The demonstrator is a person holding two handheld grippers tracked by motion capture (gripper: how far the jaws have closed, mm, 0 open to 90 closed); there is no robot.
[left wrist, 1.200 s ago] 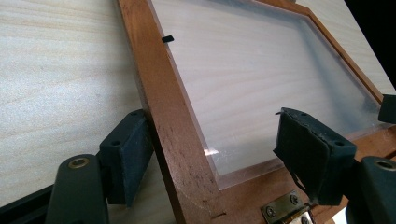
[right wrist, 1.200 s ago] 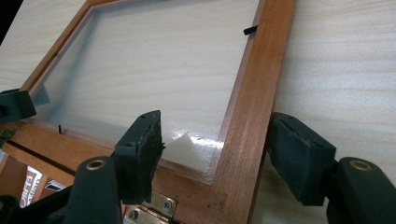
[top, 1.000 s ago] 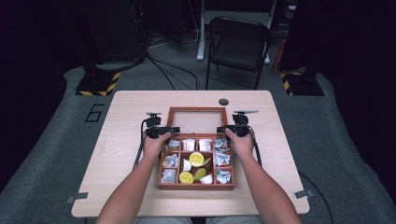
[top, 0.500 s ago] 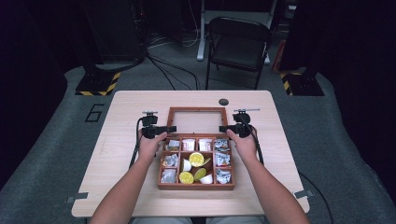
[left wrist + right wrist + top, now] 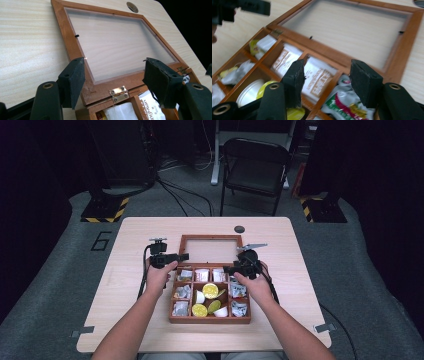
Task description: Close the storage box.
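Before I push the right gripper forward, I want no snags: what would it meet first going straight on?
Probably the white-and-brown packet in the wooden box, between the right gripper's open jaws; past it lies the box's open lid. Depth is uncertain.

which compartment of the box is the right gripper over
The right gripper hangs open over the back row's middle compartment, which holds a white packet with brown print. Its right neighbour holds a colourful red-and-green packet.
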